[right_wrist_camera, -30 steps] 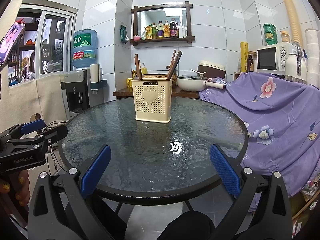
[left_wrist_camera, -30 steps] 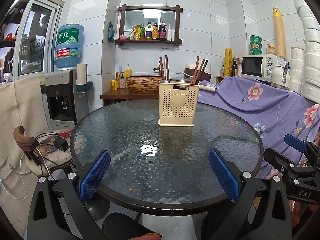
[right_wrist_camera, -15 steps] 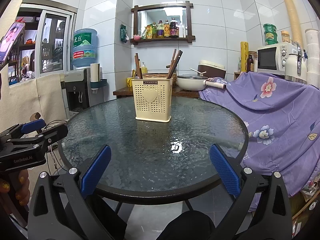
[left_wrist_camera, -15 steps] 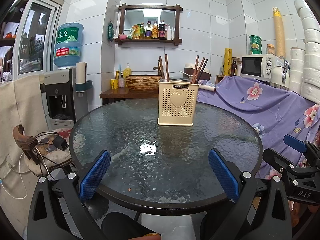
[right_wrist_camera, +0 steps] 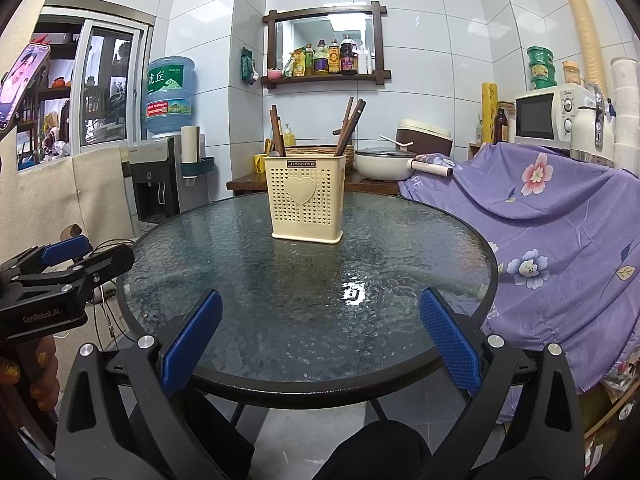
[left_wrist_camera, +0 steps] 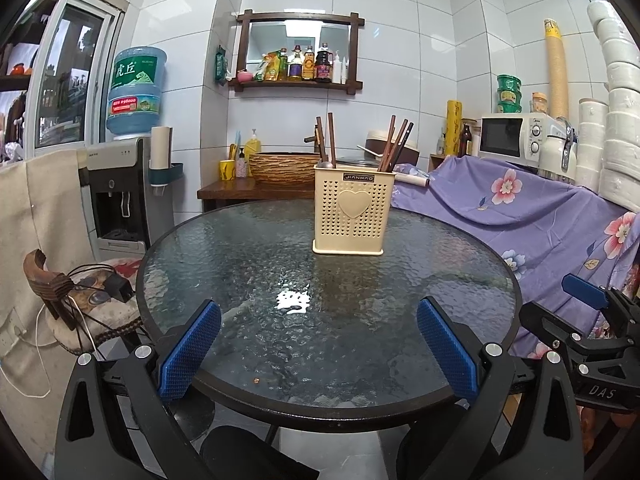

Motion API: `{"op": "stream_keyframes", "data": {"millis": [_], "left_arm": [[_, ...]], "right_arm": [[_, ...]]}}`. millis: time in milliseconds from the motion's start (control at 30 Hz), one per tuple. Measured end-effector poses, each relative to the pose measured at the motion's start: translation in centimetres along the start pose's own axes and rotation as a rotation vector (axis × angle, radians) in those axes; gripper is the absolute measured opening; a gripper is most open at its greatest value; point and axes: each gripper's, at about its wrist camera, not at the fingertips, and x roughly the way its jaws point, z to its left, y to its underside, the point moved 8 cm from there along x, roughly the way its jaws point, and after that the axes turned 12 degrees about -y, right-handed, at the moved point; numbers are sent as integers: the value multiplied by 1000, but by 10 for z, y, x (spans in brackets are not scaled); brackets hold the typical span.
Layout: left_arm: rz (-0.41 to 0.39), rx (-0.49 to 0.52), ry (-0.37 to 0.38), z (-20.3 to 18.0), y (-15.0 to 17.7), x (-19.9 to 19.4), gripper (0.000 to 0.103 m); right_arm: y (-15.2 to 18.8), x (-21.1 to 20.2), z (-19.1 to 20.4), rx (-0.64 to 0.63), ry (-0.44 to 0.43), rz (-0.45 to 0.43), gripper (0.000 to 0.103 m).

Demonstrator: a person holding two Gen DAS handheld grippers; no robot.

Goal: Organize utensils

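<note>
A cream perforated utensil holder (left_wrist_camera: 351, 216) with a heart on its front stands upright at the far side of a round glass table (left_wrist_camera: 240, 264). Brown chopsticks (left_wrist_camera: 394, 144) and a spoon handle stick out of it. It also shows in the right wrist view (right_wrist_camera: 307, 200), with chopsticks (right_wrist_camera: 349, 125) in it. My left gripper (left_wrist_camera: 318, 344) is open and empty at the table's near edge. My right gripper (right_wrist_camera: 320, 336) is open and empty at the near edge too. Each gripper shows at the side of the other's view.
A purple flowered cloth (left_wrist_camera: 532, 216) covers furniture right of the table, with a microwave (left_wrist_camera: 514, 140) behind it. A water dispenser (left_wrist_camera: 120, 184) and a chair with cables (left_wrist_camera: 88, 300) stand at the left. A wooden side table (left_wrist_camera: 248, 190) with a woven basket is behind.
Both grippers have drawn back very slightly from the table; the holder looks a touch farther. Nothing else has moved.
</note>
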Motion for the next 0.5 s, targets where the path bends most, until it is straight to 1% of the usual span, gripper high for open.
{"op": "stream_keyframes", "data": {"millis": [67,233,333,433,500], "left_arm": [[5,6,-7,1,1,0,97],[3,-10,11,2,0,-2,97],[13,-7,6,2,1,0,97],[-3,-4,12,1,-1,-2,97],[-1,-3,15,0,-1,-2,97]], "right_arm": [[0,0,0,0,1,1,97],[1,-1,0,-3,0,2,97],[1,-1,0,-1,-1,2,97],[0,0,-1,-2,0,2,97],[0,0,-1,-1,-1,3,97]]}}
